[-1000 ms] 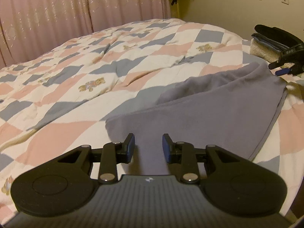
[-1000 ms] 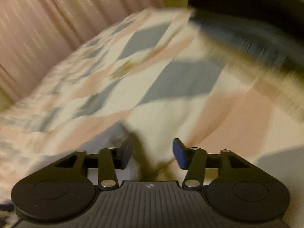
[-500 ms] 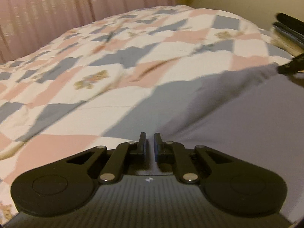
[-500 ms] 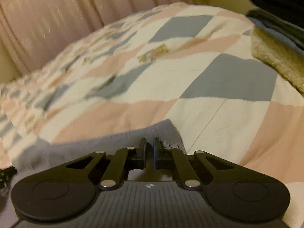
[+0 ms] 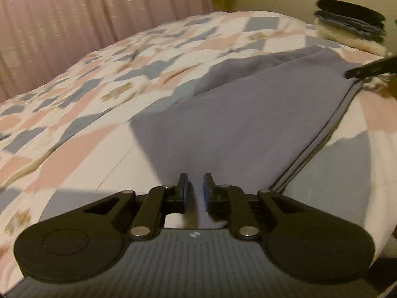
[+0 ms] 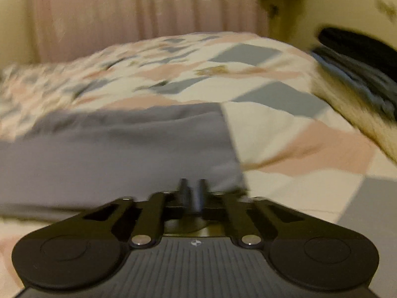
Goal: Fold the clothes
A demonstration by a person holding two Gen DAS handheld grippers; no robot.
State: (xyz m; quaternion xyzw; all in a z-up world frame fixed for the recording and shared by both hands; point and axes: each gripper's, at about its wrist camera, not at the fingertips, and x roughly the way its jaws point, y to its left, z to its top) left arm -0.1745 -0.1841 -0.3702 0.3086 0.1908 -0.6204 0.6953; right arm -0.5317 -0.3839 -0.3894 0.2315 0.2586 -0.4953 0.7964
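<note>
Pulled back since half a second ago, both grippers, with more of the grey cloth now in view ahead of each. Left gripper closed on a near corner of the cloth: blue pads a narrow slit apart, a strip of grey fabric running between them and down toward the body. Cloth spread from there toward 1 o'clock across the quilt, doubled over, with a layered edge running along its right side up to 2 o'clock. At that far end, a dark tip of the right gripper poking in at the cloth's other corner.

From the right wrist view (badly motion-blurred): right gripper with fingers pressed nearly together at the cloth's near right corner, apparently pinching the edge, though blur hides the contact itself. Cloth lying from 12 round to 9 o'clock, flat on the quilt.

Stack of folded clothes at 2 o'clock in the left view, well apart from the cloth; same stack at 2 o'clock in the right view. Pink curtain behind the bed
</note>
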